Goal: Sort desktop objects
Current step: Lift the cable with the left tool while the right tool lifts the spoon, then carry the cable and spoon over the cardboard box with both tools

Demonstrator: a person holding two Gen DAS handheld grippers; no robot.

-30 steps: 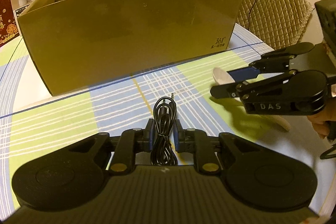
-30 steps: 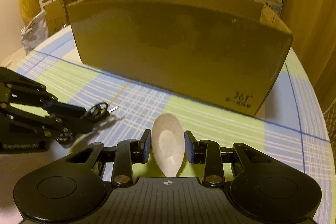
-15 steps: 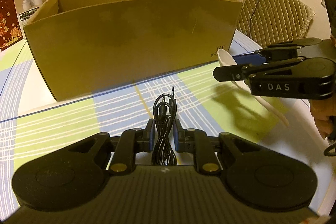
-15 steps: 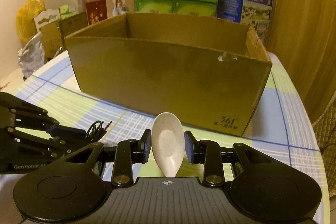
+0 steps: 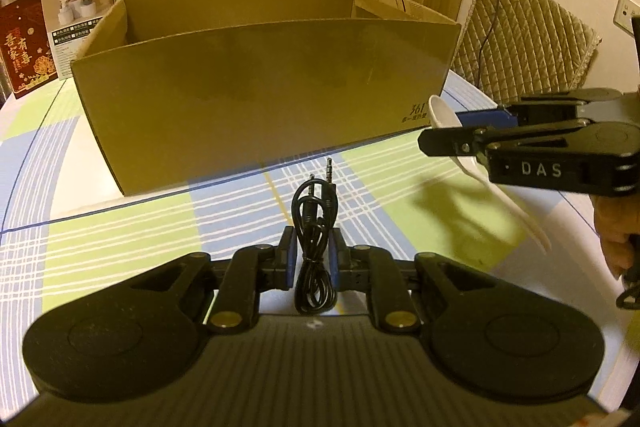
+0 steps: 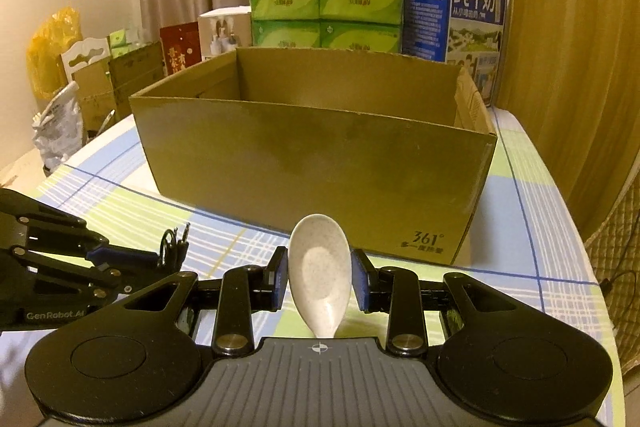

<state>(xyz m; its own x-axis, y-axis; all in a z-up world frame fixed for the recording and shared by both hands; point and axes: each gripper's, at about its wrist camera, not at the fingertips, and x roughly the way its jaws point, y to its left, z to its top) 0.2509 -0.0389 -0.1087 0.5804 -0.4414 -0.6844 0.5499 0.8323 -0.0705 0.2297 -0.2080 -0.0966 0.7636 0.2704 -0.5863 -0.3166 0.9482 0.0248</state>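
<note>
My left gripper (image 5: 313, 254) is shut on a coiled black audio cable (image 5: 315, 223), whose two jack plugs stick out ahead, above the checked tablecloth. My right gripper (image 6: 319, 279) is shut on a white speckled spoon (image 6: 319, 267), bowl forward. An open brown cardboard box (image 5: 260, 95) stands just beyond both grippers; its inside floor is hidden. In the left wrist view the right gripper (image 5: 448, 131) hangs at the right, level with the box's lower corner, and the spoon (image 5: 442, 113) handle trails down behind it. The left gripper (image 6: 160, 259) shows at the left of the right wrist view.
Green tissue packs (image 6: 324, 11), a blue milk carton (image 6: 452, 11) and small boxes (image 5: 28, 43) stand behind the cardboard box (image 6: 312, 155). A quilted chair (image 5: 524, 39) is off the table's right edge. Bags and cartons (image 6: 60, 83) sit at far left. A hand (image 5: 616, 227) holds the right gripper.
Both grippers have risen with their loads, so the box's open top now shows. The right gripper with the spoon has lifted off the table, up towards the box's corner.
</note>
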